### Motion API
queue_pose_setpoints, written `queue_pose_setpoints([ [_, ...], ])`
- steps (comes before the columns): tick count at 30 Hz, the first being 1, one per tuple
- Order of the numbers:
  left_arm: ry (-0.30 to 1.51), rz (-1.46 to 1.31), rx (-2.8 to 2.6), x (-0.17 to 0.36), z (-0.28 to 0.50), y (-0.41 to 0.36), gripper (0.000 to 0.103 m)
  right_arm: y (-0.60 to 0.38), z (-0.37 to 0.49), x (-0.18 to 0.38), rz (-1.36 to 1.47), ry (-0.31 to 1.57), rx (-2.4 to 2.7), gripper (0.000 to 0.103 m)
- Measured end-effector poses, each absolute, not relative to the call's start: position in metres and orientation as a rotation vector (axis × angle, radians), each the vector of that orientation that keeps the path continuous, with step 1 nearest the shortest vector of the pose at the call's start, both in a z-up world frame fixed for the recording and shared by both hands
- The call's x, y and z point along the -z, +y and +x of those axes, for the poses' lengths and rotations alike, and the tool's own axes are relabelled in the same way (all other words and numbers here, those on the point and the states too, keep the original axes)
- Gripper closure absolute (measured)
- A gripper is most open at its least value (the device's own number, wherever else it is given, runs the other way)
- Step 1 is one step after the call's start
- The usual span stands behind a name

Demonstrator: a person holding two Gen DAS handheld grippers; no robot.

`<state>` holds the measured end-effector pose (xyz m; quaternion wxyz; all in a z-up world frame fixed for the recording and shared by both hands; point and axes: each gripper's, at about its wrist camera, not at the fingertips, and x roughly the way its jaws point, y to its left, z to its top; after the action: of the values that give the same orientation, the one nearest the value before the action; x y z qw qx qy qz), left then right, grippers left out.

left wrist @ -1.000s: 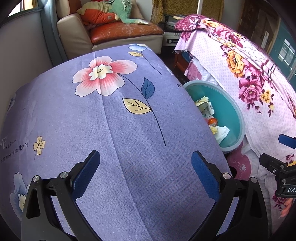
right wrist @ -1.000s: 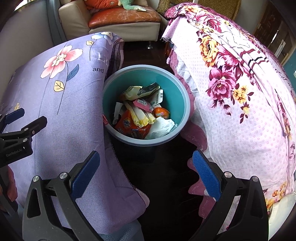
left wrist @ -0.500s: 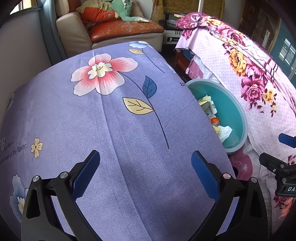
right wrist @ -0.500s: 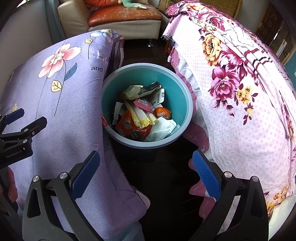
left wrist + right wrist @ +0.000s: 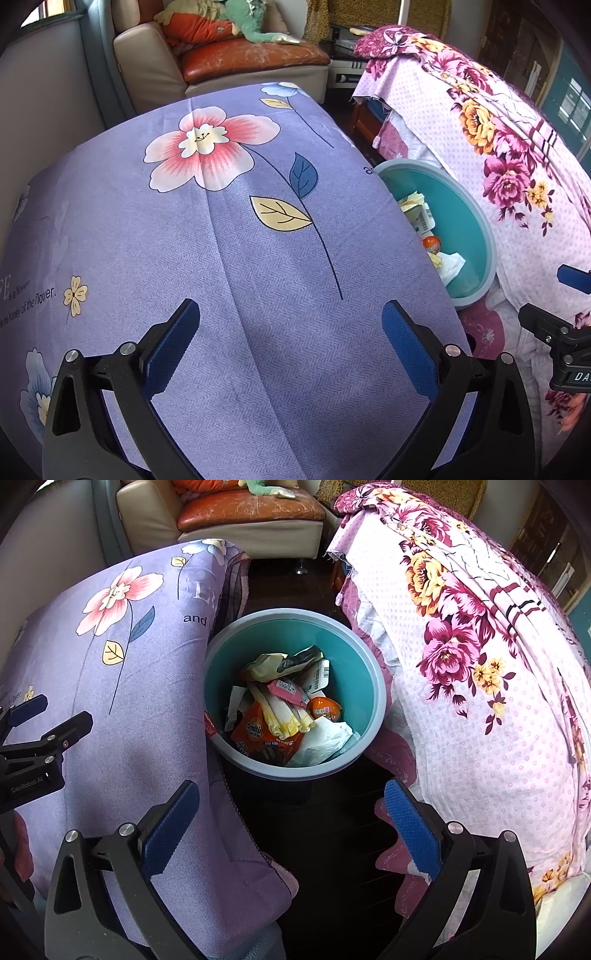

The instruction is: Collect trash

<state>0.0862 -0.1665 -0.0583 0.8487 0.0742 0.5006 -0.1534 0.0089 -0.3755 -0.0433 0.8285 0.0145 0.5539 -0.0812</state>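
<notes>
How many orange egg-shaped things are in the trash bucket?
1. The orange egg lies on the right of the pile inside the teal bucket, beside the white tissue. More may be hidden under the wrappers.

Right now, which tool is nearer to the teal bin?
Right. The right tool hangs open over the dark floor just before the teal bin; the left tool is open above the purple cloth, beside it.

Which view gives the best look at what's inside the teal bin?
The right wrist view: it looks down into the teal bin, showing wrappers, a tissue and an orange egg. In the left wrist view the purple bedding hides most of the bin.
</notes>
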Motion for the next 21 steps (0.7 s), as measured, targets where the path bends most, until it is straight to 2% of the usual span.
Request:
queue_pose_setpoints([
  [21,1.052,0.149,0.321,0.0538,0.0869,-0.1612,0.004,-0.3648,0.0135,0.0350,0.000,1.175,0.169,0.007],
])
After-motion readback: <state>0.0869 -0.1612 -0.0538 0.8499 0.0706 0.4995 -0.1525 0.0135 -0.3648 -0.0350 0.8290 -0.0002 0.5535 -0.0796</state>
